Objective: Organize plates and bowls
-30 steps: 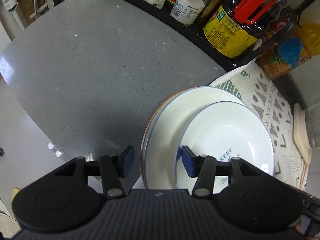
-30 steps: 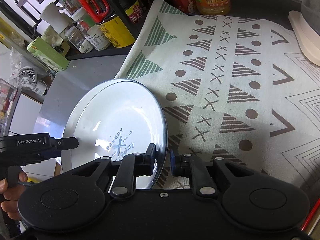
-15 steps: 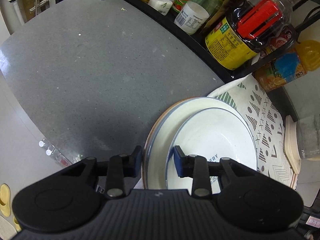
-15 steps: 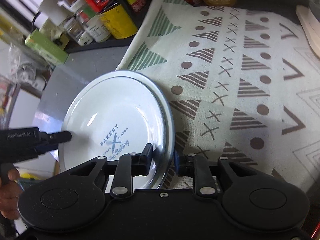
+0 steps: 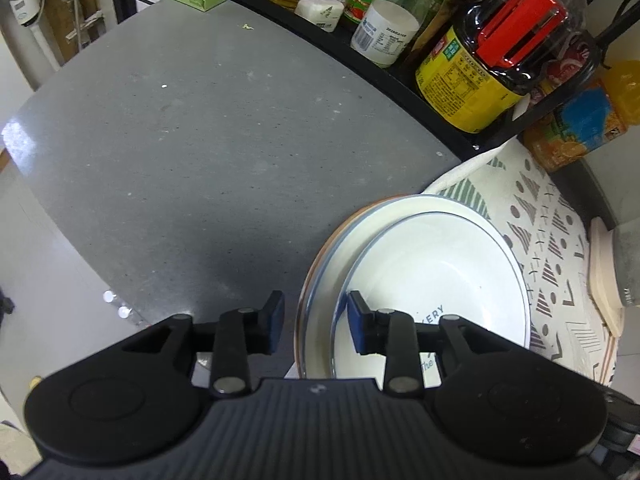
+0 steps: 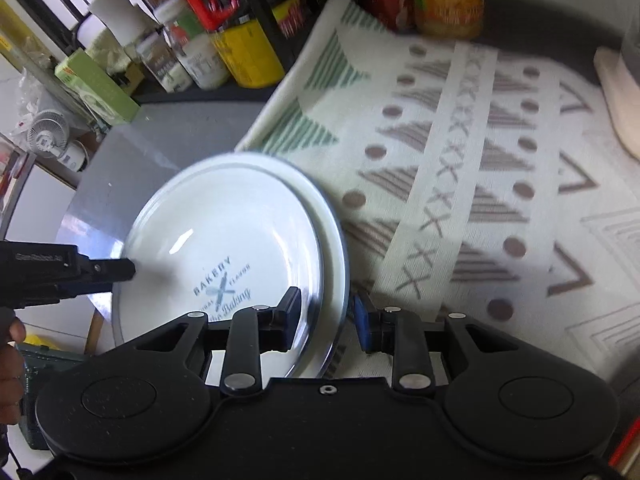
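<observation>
Stack of plates (image 5: 400,220) lying flat (round, no long axis) on the worktop (image 5: 200,140) edge, partly over the patterned cloth (image 6: 460,160). Left gripper (image 5: 316,328) and right gripper (image 6: 326,316): fingers apart, straddling opposite rims.

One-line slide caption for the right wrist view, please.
Right gripper straddles the rims of the stacked plates on the patterned cloth; left gripper at the far rim.

A patterned cloth (image 6: 480,184) lies on the grey counter (image 5: 192,152) beside a shelf of bottles (image 5: 472,76).
</observation>
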The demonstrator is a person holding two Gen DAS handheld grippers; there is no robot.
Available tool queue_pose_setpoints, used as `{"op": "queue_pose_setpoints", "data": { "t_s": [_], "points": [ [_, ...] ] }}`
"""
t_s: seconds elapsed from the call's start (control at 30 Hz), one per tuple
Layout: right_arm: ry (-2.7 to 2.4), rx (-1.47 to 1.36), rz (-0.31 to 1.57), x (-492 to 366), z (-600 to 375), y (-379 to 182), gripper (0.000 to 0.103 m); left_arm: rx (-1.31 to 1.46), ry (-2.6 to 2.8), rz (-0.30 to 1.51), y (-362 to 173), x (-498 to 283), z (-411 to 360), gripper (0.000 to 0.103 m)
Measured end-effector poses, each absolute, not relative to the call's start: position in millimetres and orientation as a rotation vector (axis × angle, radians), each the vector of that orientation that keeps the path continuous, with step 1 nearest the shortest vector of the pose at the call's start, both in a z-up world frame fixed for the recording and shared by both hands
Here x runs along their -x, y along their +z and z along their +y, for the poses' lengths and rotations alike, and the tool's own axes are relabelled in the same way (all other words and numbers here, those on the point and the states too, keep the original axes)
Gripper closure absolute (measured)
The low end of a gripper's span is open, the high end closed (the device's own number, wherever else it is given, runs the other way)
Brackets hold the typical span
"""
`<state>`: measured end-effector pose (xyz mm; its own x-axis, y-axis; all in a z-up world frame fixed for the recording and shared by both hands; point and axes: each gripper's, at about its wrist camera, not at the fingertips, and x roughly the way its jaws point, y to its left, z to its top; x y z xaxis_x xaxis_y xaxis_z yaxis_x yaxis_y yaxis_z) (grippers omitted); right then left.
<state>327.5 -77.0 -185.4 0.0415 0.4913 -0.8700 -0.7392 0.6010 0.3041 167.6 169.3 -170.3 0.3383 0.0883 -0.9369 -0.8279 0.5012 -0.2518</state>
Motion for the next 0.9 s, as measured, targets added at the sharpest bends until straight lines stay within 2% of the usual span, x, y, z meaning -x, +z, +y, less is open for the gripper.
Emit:
{"op": "queue_pose_setpoints", "data": {
  "t_s": [0.1, 0.17, 0.4, 0.53, 0.77, 0.9],
  "points": [
    [0.973, 0.226, 1.192, -333, -84, -176, 0.071, 0.821, 0.707, 1.066, -165, -171, 168, 0.06],
    [0.975, 0.21, 1.188, -337, -90, -169, 0.057, 0.804, 0.71, 1.062, -159, -173, 167, 0.055],
    [0.984, 0.169, 1.095, -348, -118, -140, 0.035, 0.772, 0.651, 1.035, -135, -191, 154, 0.043],
    [0.978, 0.153, 1.059, -355, -136, -127, 0.014, 0.731, 0.596, 1.038, -125, -207, 137, 0.04],
    [0.918, 0.078, 1.0, -365, -173, -108, 0.001, 0.667, 0.472, 1.041, -112, -235, 97, 0.038],
    [0.859, 0.067, 0.979, -367, -193, -105, 0.0, 0.629, 0.393, 1.052, -107, -253, 74, 0.038]
  ]
}}
